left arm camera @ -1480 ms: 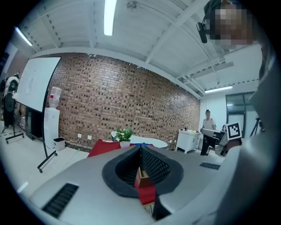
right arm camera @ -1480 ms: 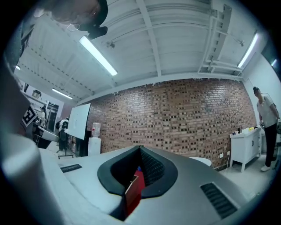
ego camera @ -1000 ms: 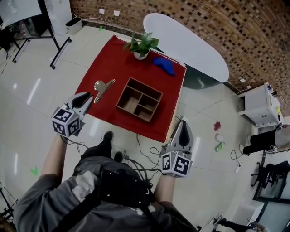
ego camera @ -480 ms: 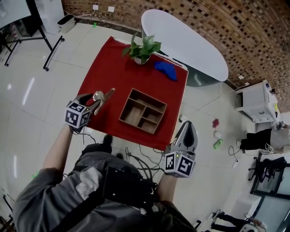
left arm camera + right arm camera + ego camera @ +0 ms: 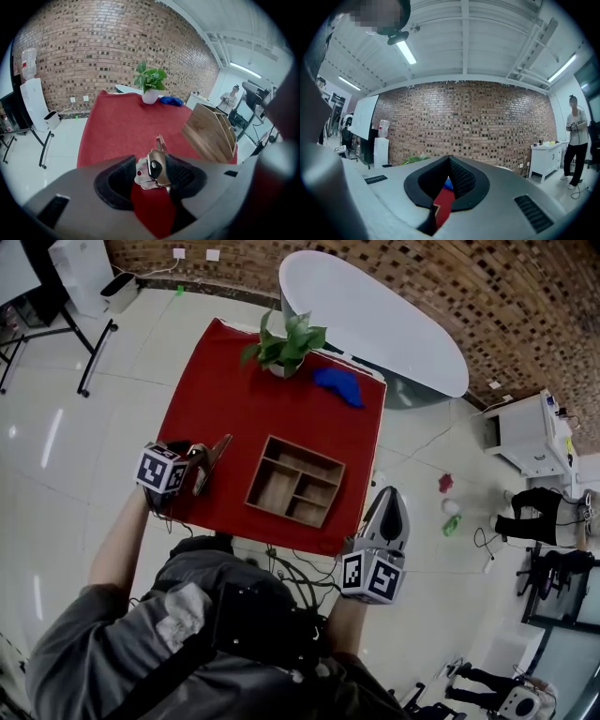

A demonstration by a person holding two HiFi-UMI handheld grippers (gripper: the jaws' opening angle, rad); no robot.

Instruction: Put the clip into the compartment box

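A metal clip (image 5: 210, 457) lies on the red tablecloth (image 5: 234, 390) near the table's front left edge. My left gripper (image 5: 194, 465) has reached it. In the left gripper view the clip's (image 5: 153, 170) handle end sits between the wide-apart jaws of the left gripper (image 5: 151, 175). The right pad is close against it and the left pad stands clear. The wooden compartment box (image 5: 309, 452) stands to the right of the clip and shows tilted in the left gripper view (image 5: 211, 131). My right gripper (image 5: 391, 499) hangs off the table's front right corner, shut and empty (image 5: 450, 161).
A potted plant (image 5: 281, 345) and a blue cloth (image 5: 337, 385) sit at the table's far edge. A white oval table (image 5: 375, 315) stands behind. Cables (image 5: 281, 568) trail on the floor by the person's feet, and a white cabinet (image 5: 525, 432) is at the right.
My left gripper has moved forward over the table edge to the clip, and its jaws now straddle the clip's handle. The right gripper has hardly moved.
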